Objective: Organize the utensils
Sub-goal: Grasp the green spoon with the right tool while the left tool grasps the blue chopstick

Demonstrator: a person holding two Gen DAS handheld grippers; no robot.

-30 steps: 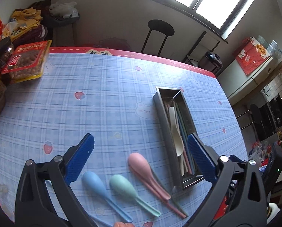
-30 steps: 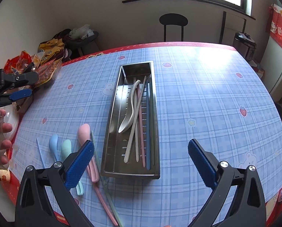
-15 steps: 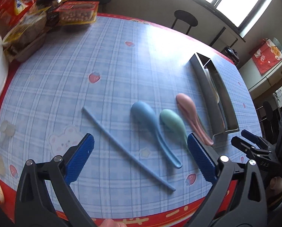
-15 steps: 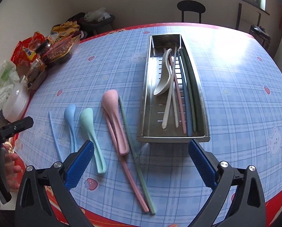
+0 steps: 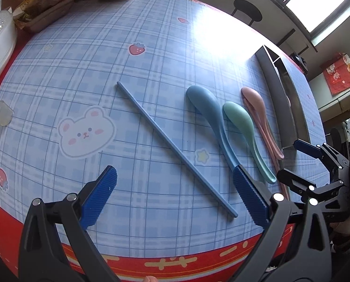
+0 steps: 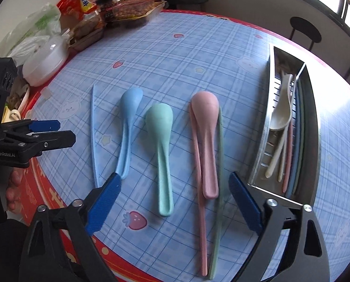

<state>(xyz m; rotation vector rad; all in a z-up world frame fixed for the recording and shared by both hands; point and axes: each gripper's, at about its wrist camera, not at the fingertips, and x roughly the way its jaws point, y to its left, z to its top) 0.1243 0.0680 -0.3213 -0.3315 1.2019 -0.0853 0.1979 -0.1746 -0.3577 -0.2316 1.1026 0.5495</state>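
Observation:
On the blue checked tablecloth lie a blue chopstick, a blue spoon, a green spoon and a pink spoon. In the right wrist view the blue spoon, green spoon and pink spoon lie side by side, with a pink chopstick and a green chopstick beside the pink spoon. A steel tray holds a white spoon and several chopsticks. My left gripper is open above the blue chopstick. My right gripper is open over the spoon handles.
Snack bags and jars and a white lidded container crowd the far left of the table. The red table edge runs just under both grippers. A black stool stands beyond the far edge.
Both grippers have pulled back and swung left, away from the steel tray, and dropped closer to the loose spoons and chopsticks. Both stayed open and empty.

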